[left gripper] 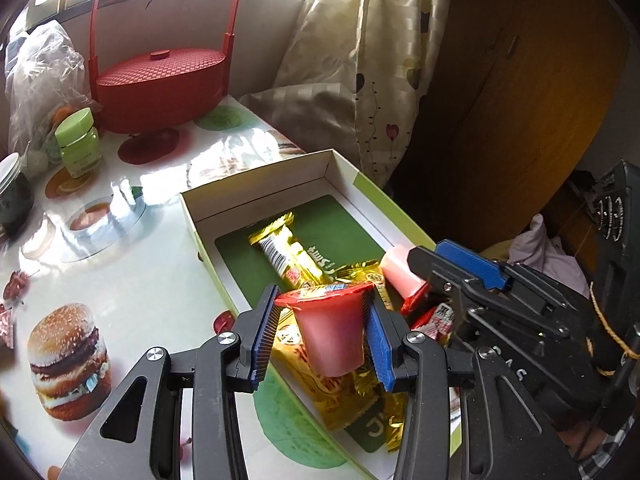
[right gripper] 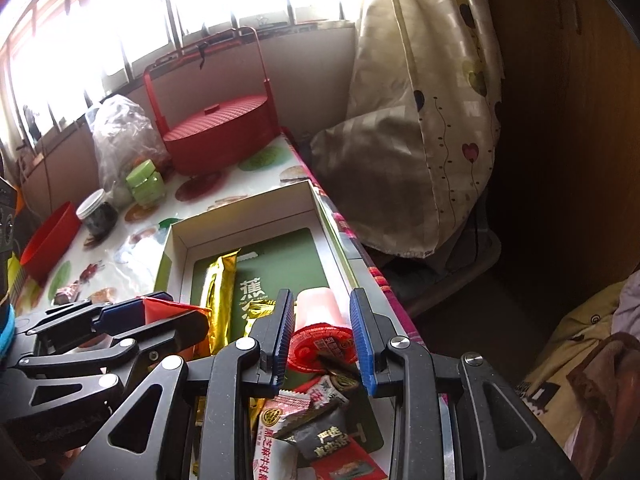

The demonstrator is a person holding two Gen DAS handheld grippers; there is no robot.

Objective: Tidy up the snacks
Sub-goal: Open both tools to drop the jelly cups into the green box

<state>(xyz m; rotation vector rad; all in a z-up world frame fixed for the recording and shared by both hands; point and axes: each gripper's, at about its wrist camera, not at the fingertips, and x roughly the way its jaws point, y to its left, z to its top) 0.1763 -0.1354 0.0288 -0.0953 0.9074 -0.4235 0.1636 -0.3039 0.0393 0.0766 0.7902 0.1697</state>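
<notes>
Snacks [left gripper: 304, 268] lay in the white box [left gripper: 256, 184] on the worktop [left gripper: 132, 264]. Our left hand-held gripper [left gripper: 324, 336] squeezed a pink jelly cup [left gripper: 332, 332]. Our right hand-held gripper [right gripper: 322, 336] squeezed another jelly cup [right gripper: 320, 320], which hid the snacks beneath it.

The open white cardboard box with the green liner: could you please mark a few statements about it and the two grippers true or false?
1. The left gripper holds a pink jelly cup with a red foil lid. True.
2. The right gripper is empty. False: it is shut on a second pink jelly cup, which lies sideways.
3. The open white cardboard box with the green liner is empty. False: gold-wrapped bars and other wrapped snacks lie inside.
4. The red woven-pattern basket with the tall handle has its lid on. True.
5. The green-lidded jar stands inside the box. False: it stands on the printed tablecloth, near the basket.
</notes>
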